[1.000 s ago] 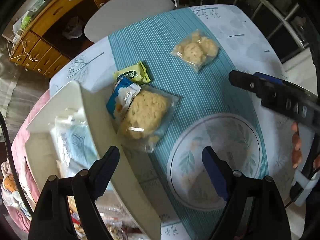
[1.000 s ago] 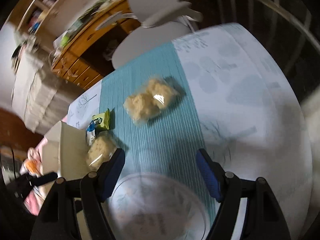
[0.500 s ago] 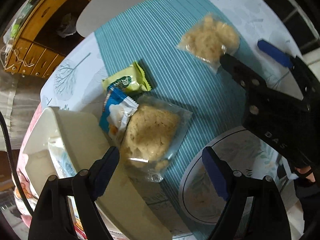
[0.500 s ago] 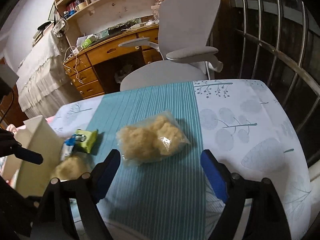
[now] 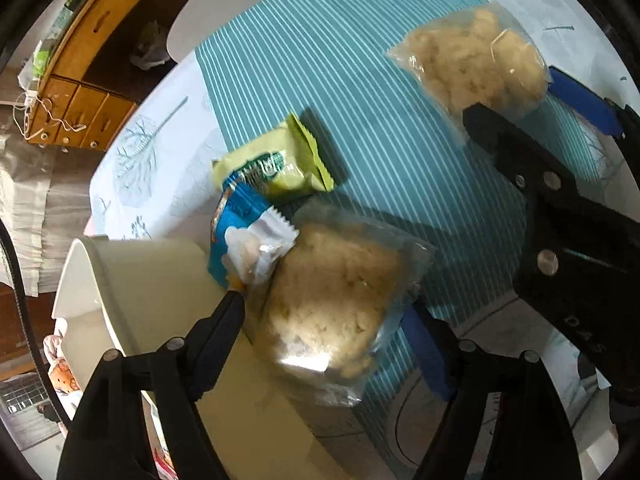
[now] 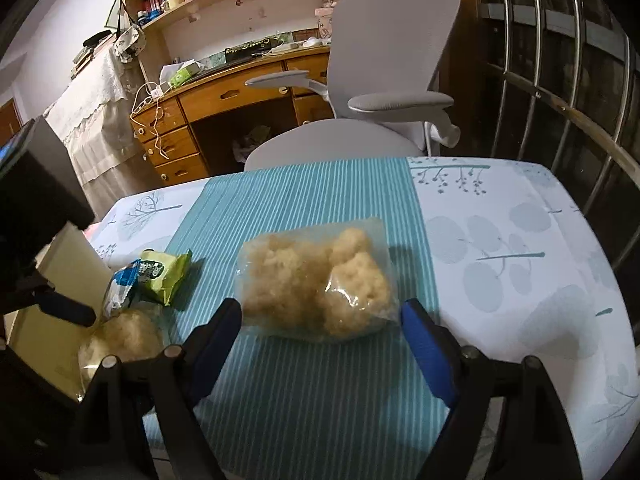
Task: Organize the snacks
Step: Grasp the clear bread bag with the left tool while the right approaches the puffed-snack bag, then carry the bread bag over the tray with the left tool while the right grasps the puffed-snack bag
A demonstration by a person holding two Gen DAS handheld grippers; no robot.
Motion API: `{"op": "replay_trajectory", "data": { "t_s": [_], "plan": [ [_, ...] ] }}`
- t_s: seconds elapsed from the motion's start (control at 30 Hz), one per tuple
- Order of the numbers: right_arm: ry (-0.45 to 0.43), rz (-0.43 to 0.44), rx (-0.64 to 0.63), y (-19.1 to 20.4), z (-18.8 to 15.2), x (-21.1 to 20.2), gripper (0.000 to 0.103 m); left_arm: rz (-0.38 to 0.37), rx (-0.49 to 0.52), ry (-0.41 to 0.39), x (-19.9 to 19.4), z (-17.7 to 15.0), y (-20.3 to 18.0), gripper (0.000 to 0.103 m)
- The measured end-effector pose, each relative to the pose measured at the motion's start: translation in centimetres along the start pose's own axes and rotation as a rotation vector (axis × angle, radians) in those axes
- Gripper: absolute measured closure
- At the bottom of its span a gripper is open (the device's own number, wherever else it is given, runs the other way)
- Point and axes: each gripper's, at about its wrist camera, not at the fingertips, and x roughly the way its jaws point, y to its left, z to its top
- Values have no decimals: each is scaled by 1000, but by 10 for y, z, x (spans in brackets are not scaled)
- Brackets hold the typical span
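Two hand-held grippers close in on clear bags of pale, crumbly snacks on a table spread with a teal striped runner and a white leaf-print cloth. The left gripper points steeply down over the nearer snack bag, which leans against the outer wall of a cream-white bin; its fingers straddle the bag, one beside the bin wall and the blue-padded one at the bag's right edge. Its jaws have just been closing, with the bag between them, though whether the pads yet press the plastic cannot be told. Tucked against the same bag lie a blue-and-white wrapper and, just beyond it, a green snack packet, the two overlapping. The right gripper comes in at a shallower angle toward the farther snack bag, which lies flat on the runner well apart from the first; its jaws, which have also just been closing, stand wide, the fingertips to either side of the bag's near edge without clearly touching it. From the left wrist view, the right gripper's black finger crosses in front of that bag. The rim of a patterned plate shows at the near edge of the table. Beyond the table stand a grey office chair and a wooden desk under bookshelves.
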Motion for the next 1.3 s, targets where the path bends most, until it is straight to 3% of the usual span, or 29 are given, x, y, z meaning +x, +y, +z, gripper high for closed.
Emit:
{"op": "replay_trajectory", "data": {
  "t_s": [0.07, 0.1, 0.13, 0.2, 0.5, 0.63, 0.67, 0.7, 1.03, 1.3],
  "plan": [
    [1, 10, 9, -1, -1, 0, 28, 24, -1, -9, -1, 1, 0, 36],
    [1, 13, 11, -1, -1, 0, 31, 25, 4, -20, -2, 2, 0, 47],
    [2, 13, 12, -2, -1, 0, 32, -4, 4, -20, -2, 3, 0, 47],
    [4, 23, 11, -2, -1, 0, 40, -8, -4, -20, 0, 4, 0, 47],
    [54, 25, 19, -4, -1, -5, 53, -29, -47, -35, -1, -2, 4, 49],
    [75, 32, 8, -5, -2, -13, 62, -109, -87, -19, -3, -7, 5, 49],
    [84, 35, 6, -6, -4, -15, 74, -113, -86, -22, -6, -9, 4, 49],
    [98, 48, 8, -8, -5, -18, 102, -107, -83, -27, -9, -10, 1, 49],
    [125, 75, 51, -11, -24, -61, 103, -175, -117, -51, -48, -40, -9, 49],
    [99, 106, 116, -4, -21, -106, 103, -230, -168, -130, -94, -74, 17, 49]
  ]
}}
